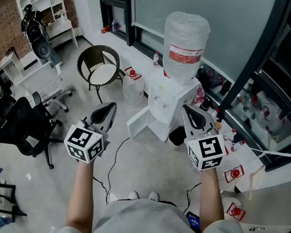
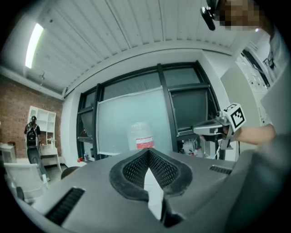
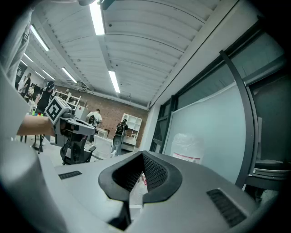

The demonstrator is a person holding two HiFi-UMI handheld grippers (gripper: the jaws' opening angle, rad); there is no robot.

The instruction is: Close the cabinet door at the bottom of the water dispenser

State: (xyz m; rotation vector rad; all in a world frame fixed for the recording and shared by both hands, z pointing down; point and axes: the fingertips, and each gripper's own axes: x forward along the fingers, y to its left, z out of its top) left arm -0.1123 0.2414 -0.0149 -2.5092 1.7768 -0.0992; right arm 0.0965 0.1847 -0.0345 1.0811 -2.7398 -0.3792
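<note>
The white water dispenser (image 1: 169,98) stands against the glass wall with a clear bottle (image 1: 185,42) on top. Its bottom cabinet door (image 1: 140,124) hangs open, swung out to the left. My left gripper (image 1: 104,115) is held level, left of and short of the door, jaws shut and empty. My right gripper (image 1: 195,118) hovers in front of the dispenser's right side, also shut with nothing held. In the left gripper view the closed pads (image 2: 136,168) frame the bottle (image 2: 141,136). The right gripper view shows the bottle (image 3: 187,145) beyond its closed jaws.
A round dark chair (image 1: 99,69) stands left of the dispenser, and a black office chair (image 1: 24,123) is further left. Cables (image 1: 113,162) trail over the floor by my feet. Red-labelled items (image 1: 234,173) lie at the right, near the window frame (image 1: 251,62).
</note>
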